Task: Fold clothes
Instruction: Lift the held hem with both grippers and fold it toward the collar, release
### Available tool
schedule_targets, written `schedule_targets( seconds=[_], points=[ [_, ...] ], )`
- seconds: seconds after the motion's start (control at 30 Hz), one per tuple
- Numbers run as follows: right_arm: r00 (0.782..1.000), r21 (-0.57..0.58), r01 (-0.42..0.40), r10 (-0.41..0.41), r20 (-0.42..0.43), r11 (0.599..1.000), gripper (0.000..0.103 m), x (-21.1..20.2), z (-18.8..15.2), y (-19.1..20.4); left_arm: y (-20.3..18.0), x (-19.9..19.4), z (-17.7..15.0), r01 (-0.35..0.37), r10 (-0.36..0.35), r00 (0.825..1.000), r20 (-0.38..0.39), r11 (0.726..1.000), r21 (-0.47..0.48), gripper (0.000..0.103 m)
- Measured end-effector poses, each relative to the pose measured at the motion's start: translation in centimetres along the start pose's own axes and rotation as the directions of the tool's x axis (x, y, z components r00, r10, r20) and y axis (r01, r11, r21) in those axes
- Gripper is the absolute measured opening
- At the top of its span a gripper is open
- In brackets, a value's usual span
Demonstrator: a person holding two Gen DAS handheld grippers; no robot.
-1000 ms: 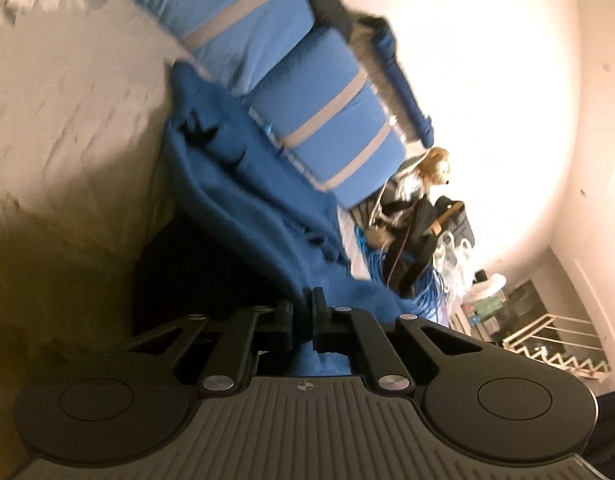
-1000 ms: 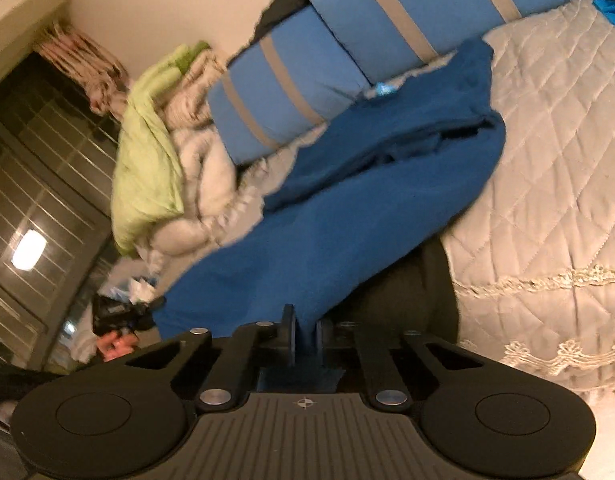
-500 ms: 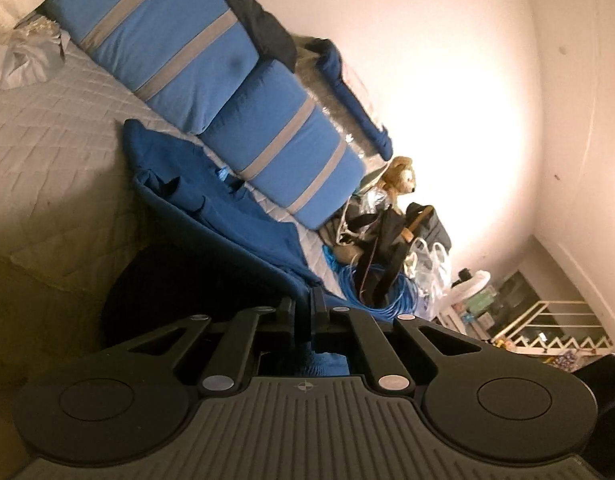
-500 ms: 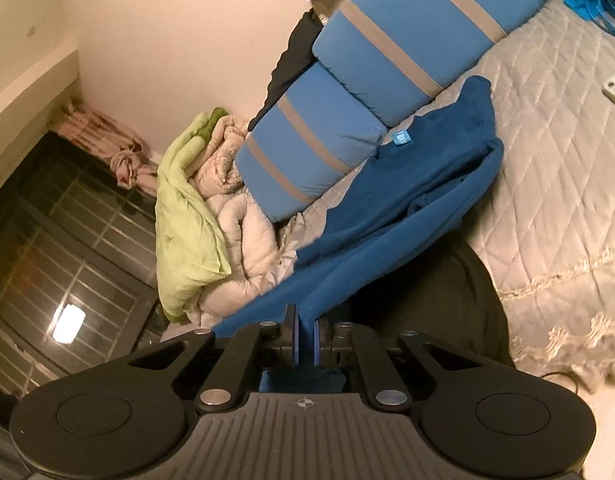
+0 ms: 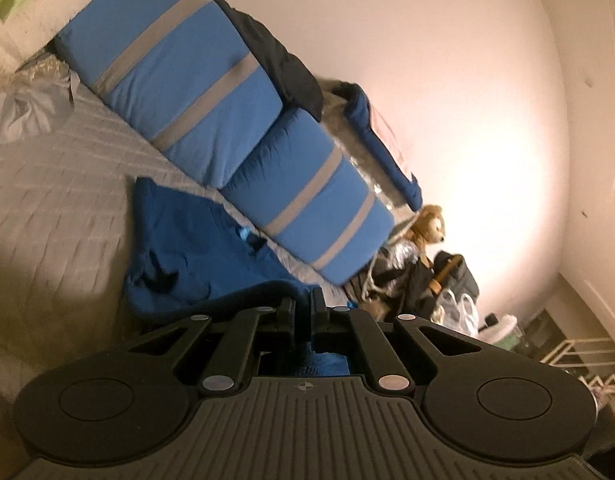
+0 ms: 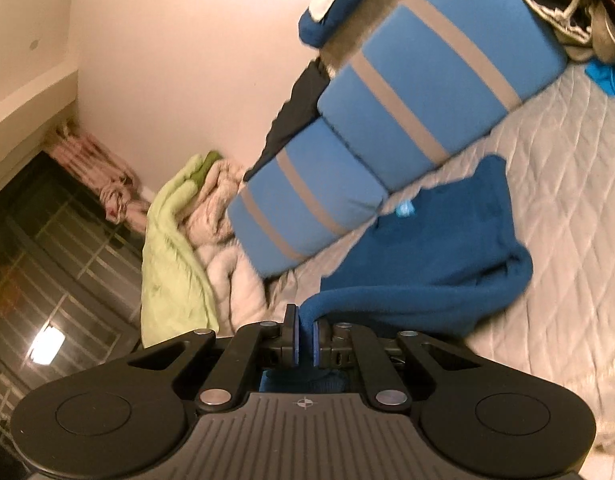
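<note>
Left hand-held gripper (image 5: 302, 310): jaws nipped tight on the near hem of the sweater (image 5: 195, 252), a fold of blue cloth pinched between the pads and bunched behind them.
Sweater from the left: it runs away from this gripper, forward and to the left in its view, toward the pillows (image 5: 227, 120); the far part lies flat on the bed (image 5: 47, 216).
Right hand-held gripper (image 6: 303, 338): jaws likewise closed on the same hem, a rolled edge of cloth coming up out of the blue pads (image 6: 294, 338).
Sweater from the right: it (image 6: 439, 248) runs forward and to the right in this view, its label (image 6: 404, 209) lying close under the pillows (image 6: 387, 132).
Where the sweater is: spread on the quilted bed (image 6: 567, 208), collar end at the pillows, hem end lifted off the quilt by both grippers.
Long axis: hem to collar, pointing from the grippers toward the pillows; the held hem lies across that axis.
Nearer hand: neither, as far as I can judge; each holds one end of the hem, so the cloth hangs between them.
Turning relation: the collar lies straight ahead of both grippers, so a fold of hem onto collar would likely carry both forward together along the long axis.
Risk: if one side leads, the fold line would probably skew.
</note>
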State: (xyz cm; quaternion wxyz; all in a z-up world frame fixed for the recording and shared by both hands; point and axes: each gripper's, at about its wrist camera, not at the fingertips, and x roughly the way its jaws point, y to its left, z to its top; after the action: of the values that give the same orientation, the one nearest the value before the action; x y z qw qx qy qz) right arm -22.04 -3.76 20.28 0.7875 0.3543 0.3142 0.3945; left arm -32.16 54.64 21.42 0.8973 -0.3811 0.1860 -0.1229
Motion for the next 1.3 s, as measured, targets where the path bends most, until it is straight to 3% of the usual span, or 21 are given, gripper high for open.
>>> schedule_targets(
  seconds=[0.33, 0.7, 0.8, 1.0, 1.3],
  points=[
    [0.996, 0.017, 0.050, -0.051, 0.068, 0.999, 0.008, 3.5, 4.5, -0.5, -0.4, 4.0, 4.1, -0.019, 0.019, 0.999, 0.045, 1.000, -0.009, 0.006],
    [0.990, 0.042, 0.114, -0.117, 0.073, 0.993, 0.008, 5.6, 6.3, -2.9, 0.3, 7.3, 5.9, -0.033, 0.033, 0.999, 0.023, 0.999, -0.037, 0.006],
    [0.989, 0.054, 0.131, -0.134, 0.066, 0.990, 0.008, 6.2, 6.2, -3.9, 1.4, 8.3, 6.0, -0.026, 0.026, 1.000, 0.013, 0.998, -0.054, 0.006],
    [0.986, 0.076, 0.155, -0.159, 0.052, 0.985, 0.008, 7.8, 6.3, -5.9, 4.2, 10.9, 6.3, -0.077, 0.076, 0.997, -0.020, 0.993, -0.092, 0.006],
    [0.975, 0.044, 0.216, -0.218, 0.042, 0.975, 0.008, 13.2, 9.3, -8.4, 7.2, 15.4, 8.8, -0.102, 0.100, 0.995, -0.024, 0.988, -0.119, 0.006]
  ],
)
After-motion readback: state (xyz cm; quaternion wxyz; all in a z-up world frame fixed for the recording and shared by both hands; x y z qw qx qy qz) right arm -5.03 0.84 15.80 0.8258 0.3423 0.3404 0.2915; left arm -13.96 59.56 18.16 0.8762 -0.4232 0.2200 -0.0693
